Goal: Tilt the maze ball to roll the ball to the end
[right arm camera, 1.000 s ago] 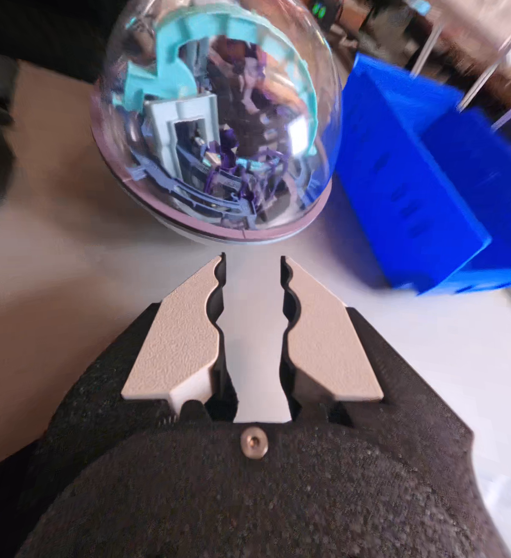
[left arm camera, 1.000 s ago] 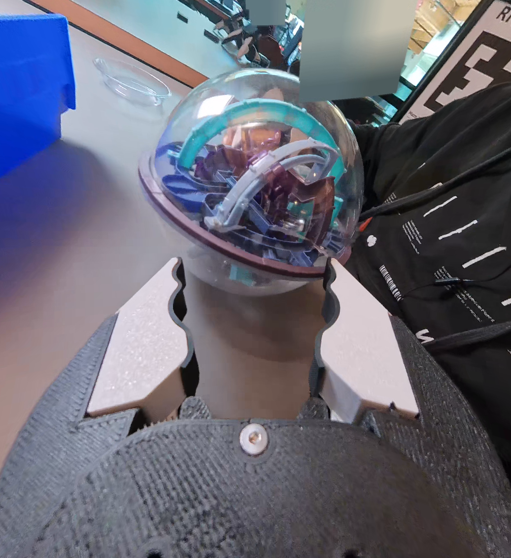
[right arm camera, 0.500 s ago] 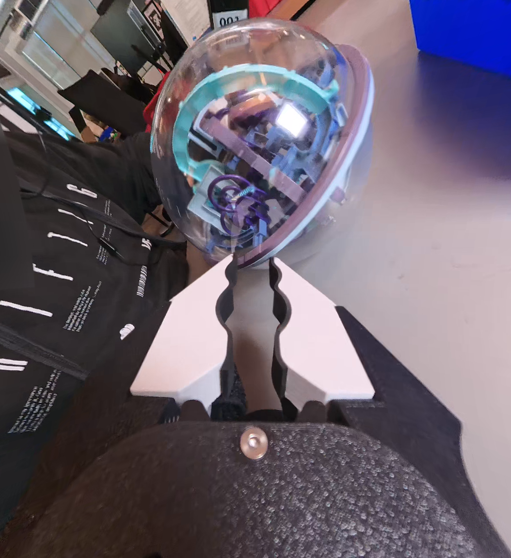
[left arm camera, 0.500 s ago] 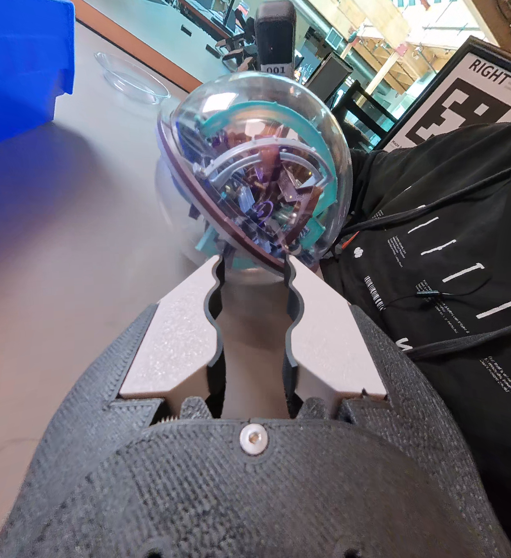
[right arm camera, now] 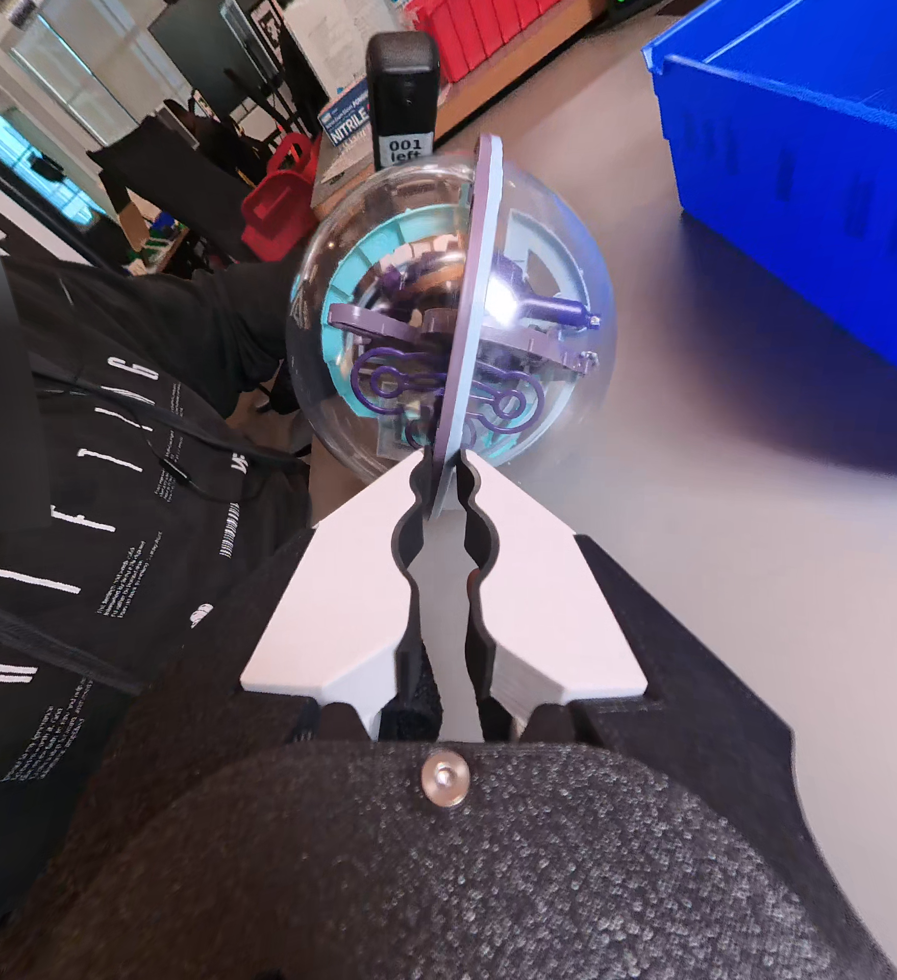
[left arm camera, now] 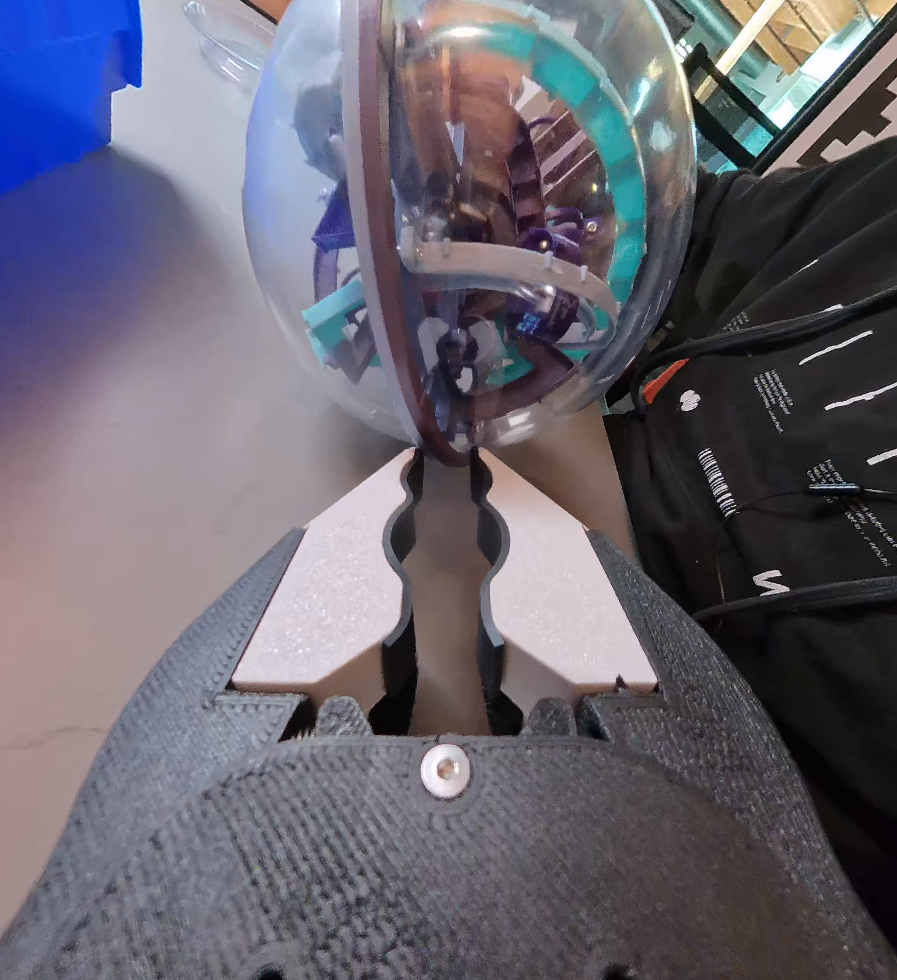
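From the left wrist view, a blue bin (left arm camera: 38, 90) is sitting at the far left of the table (left arm camera: 117, 477), and I cannot see inside it from here. A clear glass dish (left arm camera: 223, 42) is peeking out behind the maze ball (left arm camera: 467, 222); what it holds is hidden. The maze ball is being held up off the table, right in front of the left gripper (left arm camera: 443, 457). Its purple rim (left arm camera: 377, 212) is running nearly upright, top to bottom, so the two clear halves are facing left and right. The left gripper's tips are pinching the lowest bit of that rim. Inside, teal, grey and purple tracks are curling around; the small ball itself I cannot pick out. A person's black top (left arm camera: 807, 477) is filling the right side.

From the right wrist view, the bin (right arm camera: 833, 212) is lying at the upper right, its open inside showing only bare blue wall. The maze ball (right arm camera: 446, 329) is hanging between the bin and the black top (right arm camera: 91, 477), above the table (right arm camera: 701, 530). The rim (right arm camera: 467, 297) is again standing almost vertical, leaning slightly right at the top, and the right gripper (right arm camera: 442, 466) is clamping its lower edge between narrow jaws. A teal ring and looping purple wire track are showing through the shell. The left gripper (right arm camera: 404, 95) is poking up behind the sphere.
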